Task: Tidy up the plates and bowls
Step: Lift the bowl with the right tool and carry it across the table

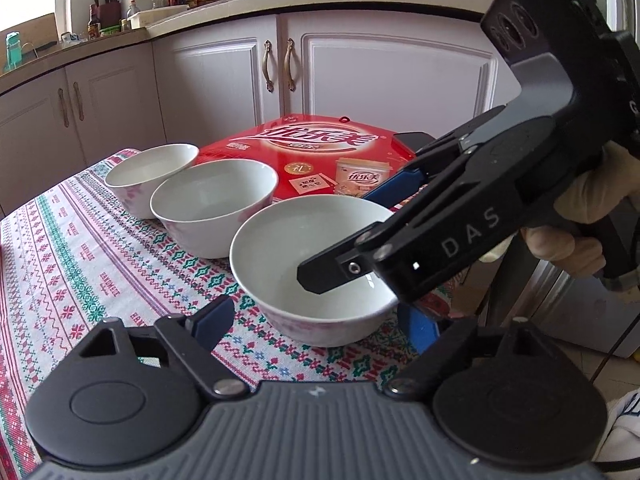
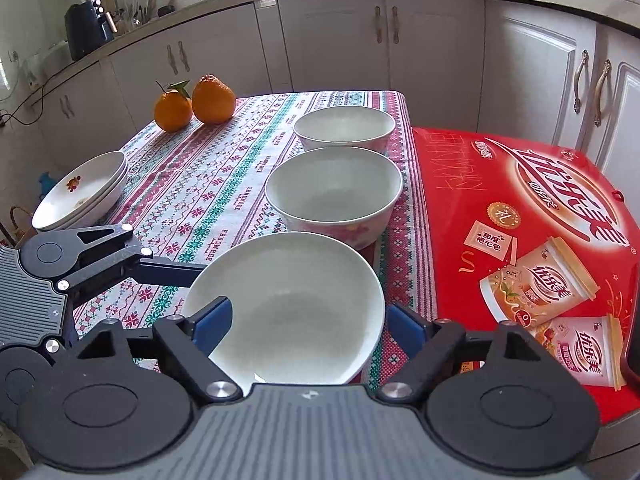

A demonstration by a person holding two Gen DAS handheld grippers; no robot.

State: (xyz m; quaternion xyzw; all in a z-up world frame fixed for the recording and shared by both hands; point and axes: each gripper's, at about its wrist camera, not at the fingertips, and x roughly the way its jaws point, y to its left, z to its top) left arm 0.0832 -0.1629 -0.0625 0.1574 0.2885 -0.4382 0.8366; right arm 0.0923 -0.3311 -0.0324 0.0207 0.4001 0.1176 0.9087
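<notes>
Bowl just beside the red box: left gripper brackets it, right gripper straddles its rim, both unclenched. Pickup step, I'd say. You need to clamp, then lift toward the middle bowl.

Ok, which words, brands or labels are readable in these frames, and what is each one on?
"DAS": right gripper body.
"优乐美": red box lid, repeated on its printed cups.
"礼": gold seal on that lid.
"HANDMADE": tablecloth stripes.
Smaller lid print and counter bottle labels: too small to read.
</notes>
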